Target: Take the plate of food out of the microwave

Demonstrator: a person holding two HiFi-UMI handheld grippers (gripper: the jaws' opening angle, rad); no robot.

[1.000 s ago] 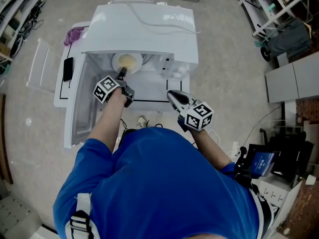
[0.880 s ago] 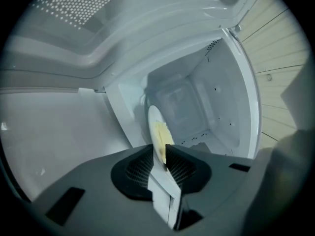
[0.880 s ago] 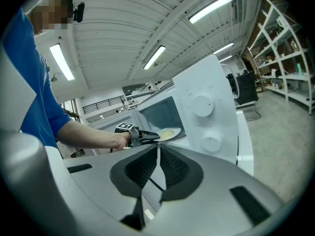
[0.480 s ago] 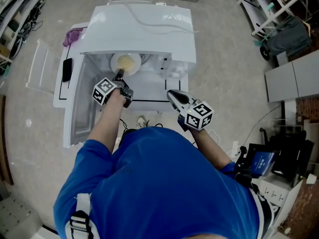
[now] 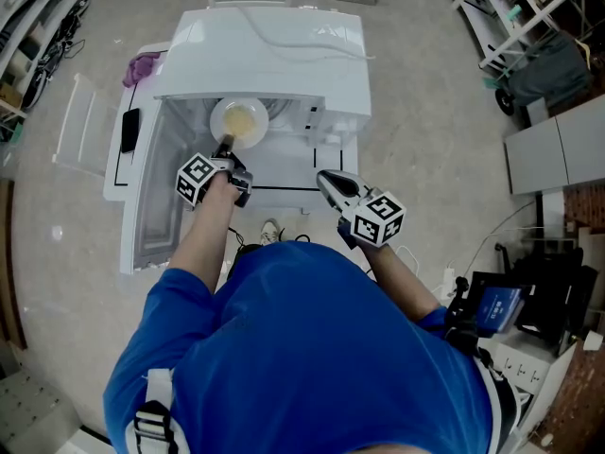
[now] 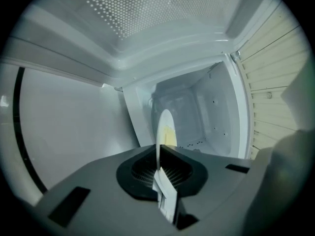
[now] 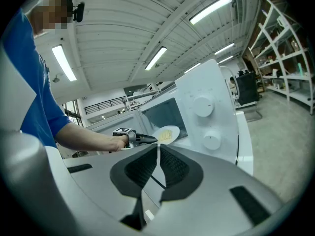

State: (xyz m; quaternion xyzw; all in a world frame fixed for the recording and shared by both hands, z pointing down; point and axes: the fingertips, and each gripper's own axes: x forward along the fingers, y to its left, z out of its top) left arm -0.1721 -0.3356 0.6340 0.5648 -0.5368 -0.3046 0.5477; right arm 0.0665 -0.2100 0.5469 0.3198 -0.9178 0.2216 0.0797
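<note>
Microwave: white boxy microwave (image 5: 274, 55), its door (image 5: 151, 206) swung open leftward.
Plate: round white plate of yellow food (image 5: 239, 121) at the oven mouth.
Left gripper (image 5: 227, 144): jaws just closing, now on the plate's near rim.
Right gripper (image 5: 323, 178): apart from the oven, holding nothing.
Beside microwave: purple cloth (image 5: 142, 64).

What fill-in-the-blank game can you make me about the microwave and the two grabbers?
1. The left gripper is shut on the rim of the ___.
2. The food is ___ in colour.
3. The right gripper, jaws together, holds ___.
4. The microwave door stands ___.

Missing words: plate (the jaws have just been closing, its rim between them); yellow; nothing; open.
</note>
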